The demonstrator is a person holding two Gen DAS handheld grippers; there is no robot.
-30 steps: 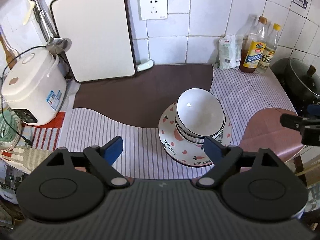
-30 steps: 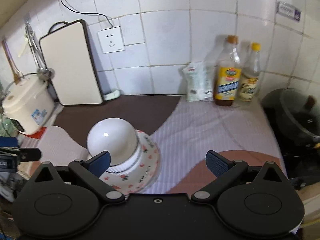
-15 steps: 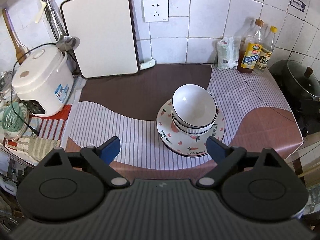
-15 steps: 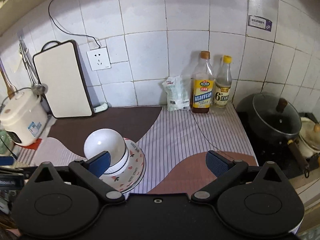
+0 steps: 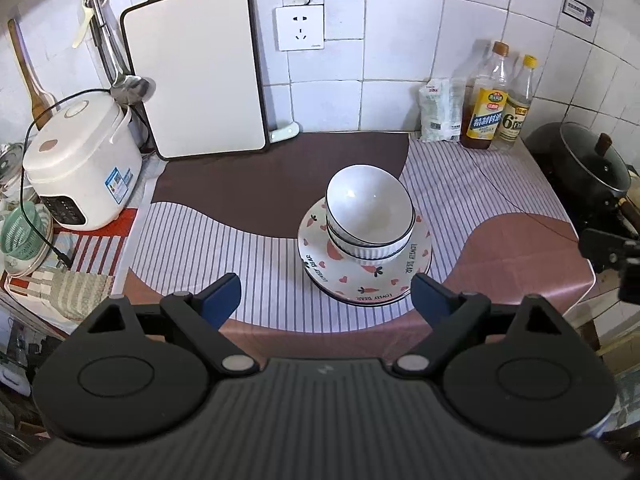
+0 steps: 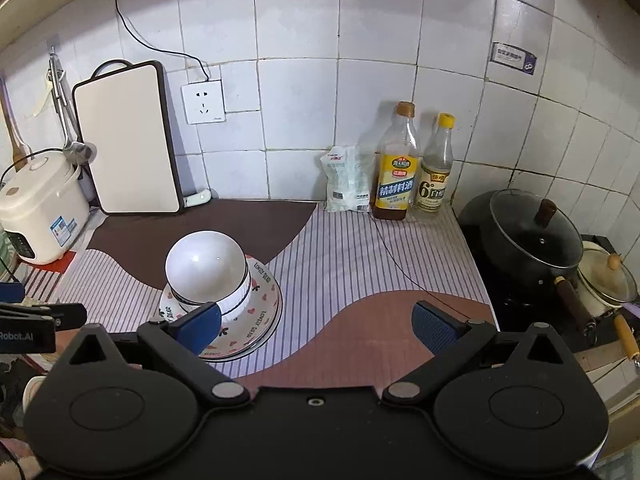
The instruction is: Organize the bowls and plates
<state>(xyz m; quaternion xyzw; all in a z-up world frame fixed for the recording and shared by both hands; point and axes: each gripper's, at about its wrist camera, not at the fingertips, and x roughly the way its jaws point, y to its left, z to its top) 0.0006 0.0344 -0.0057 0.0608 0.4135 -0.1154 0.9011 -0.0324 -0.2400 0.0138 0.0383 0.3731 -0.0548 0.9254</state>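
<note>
Left wrist view: the left gripper [image 5: 325, 294] is spread wide but closing slightly, nothing between its jaws. The bowls [image 5: 369, 216] sit nested on the plates [image 5: 362, 286] near the counter's [image 5: 520, 240] front edge, just beyond the claw.

Right wrist view: the right gripper [image 6: 316, 326] is spread and empty, stack ahead-left. Glazed ceramic looks heavy, slippery and chippable; I'd pinch a rim.
</note>
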